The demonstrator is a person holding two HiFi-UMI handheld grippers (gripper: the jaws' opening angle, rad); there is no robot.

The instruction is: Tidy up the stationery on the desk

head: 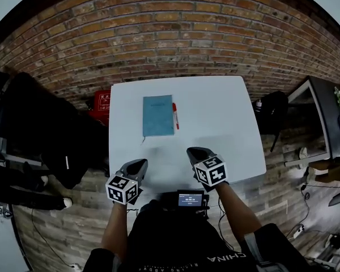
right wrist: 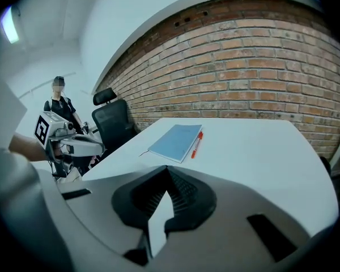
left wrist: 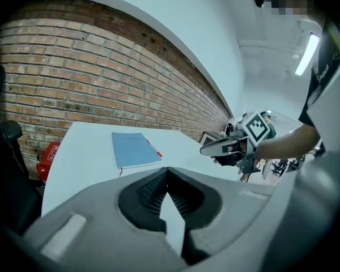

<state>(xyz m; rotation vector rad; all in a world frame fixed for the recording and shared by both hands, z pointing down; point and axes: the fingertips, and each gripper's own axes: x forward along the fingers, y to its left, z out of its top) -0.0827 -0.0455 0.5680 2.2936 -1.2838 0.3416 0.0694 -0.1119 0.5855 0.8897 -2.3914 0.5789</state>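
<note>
A blue notebook (head: 158, 115) lies closed on the white table (head: 215, 129), toward the far side. A red pen (head: 175, 115) lies along its right edge. Both grippers hover over the near part of the table, well short of the notebook. My left gripper (head: 141, 163) is shut with nothing between its pads, and so is my right gripper (head: 192, 151). The left gripper view shows the notebook (left wrist: 134, 149) and pen (left wrist: 153, 147) ahead, with the right gripper (left wrist: 207, 149) off to the side. In the right gripper view the notebook (right wrist: 175, 141) and pen (right wrist: 196, 144) lie ahead.
A black office chair (head: 39, 123) stands left of the table, with a red box (head: 102, 106) by the brick wall. A black bag (head: 272, 118) sits to the right. A small display device (head: 190, 199) hangs at the near edge. A person (right wrist: 59, 103) stands far off.
</note>
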